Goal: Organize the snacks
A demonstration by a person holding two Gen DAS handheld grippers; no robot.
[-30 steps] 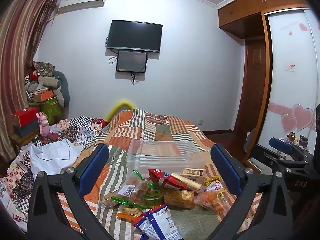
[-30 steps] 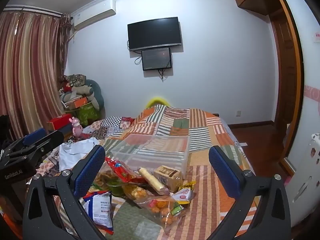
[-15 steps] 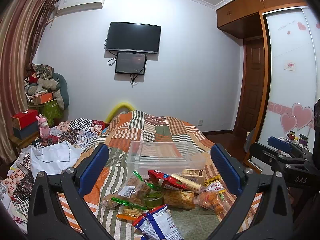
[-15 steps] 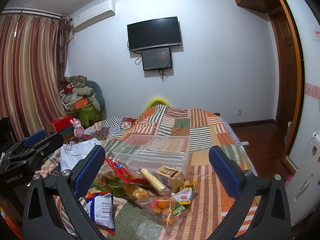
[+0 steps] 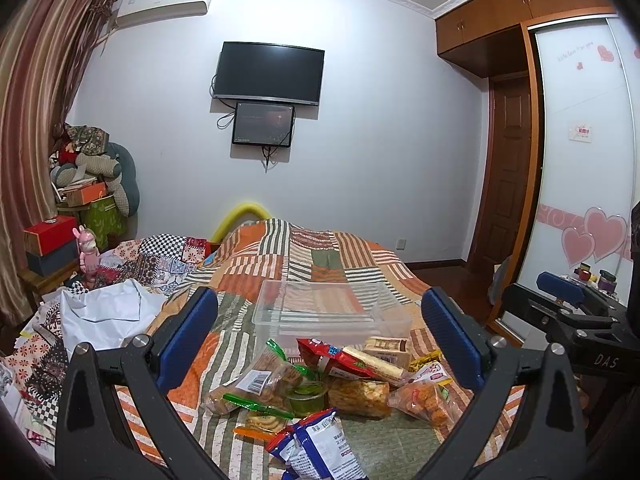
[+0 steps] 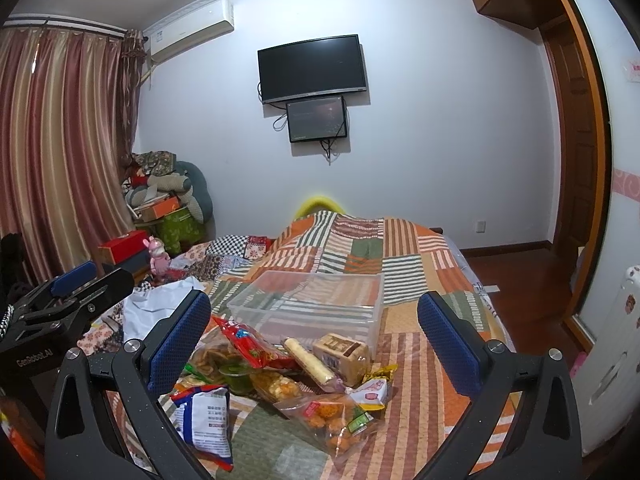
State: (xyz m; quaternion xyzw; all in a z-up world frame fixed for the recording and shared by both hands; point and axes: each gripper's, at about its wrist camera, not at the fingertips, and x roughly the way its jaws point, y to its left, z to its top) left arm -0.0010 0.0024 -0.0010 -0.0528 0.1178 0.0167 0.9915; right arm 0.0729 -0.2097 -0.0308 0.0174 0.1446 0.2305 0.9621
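Note:
A pile of snacks lies on the striped patchwork bed: a blue and white bag [image 5: 320,446] [image 6: 206,414], a red packet [image 5: 340,360] [image 6: 248,342], a brown box [image 5: 386,350] [image 6: 340,354], a green cup [image 5: 306,394] [image 6: 236,376] and a clear bag of orange balls [image 5: 424,398] [image 6: 332,418]. Behind them stands an empty clear plastic bin [image 5: 332,312] [image 6: 308,304]. My left gripper [image 5: 320,336] and right gripper [image 6: 314,336] both hover wide open above the pile, holding nothing.
A white cloth [image 5: 108,314] and patterned quilts lie left of the bed cover. Boxes and a pink toy [image 5: 89,250] crowd the left corner by the curtain. A wardrobe [image 5: 580,168] and door stand right. The other gripper shows at each view's edge.
Both grippers have tilted slightly, so the scene sits a little lower in view. Nothing on the bed has moved and the jaws stay wide.

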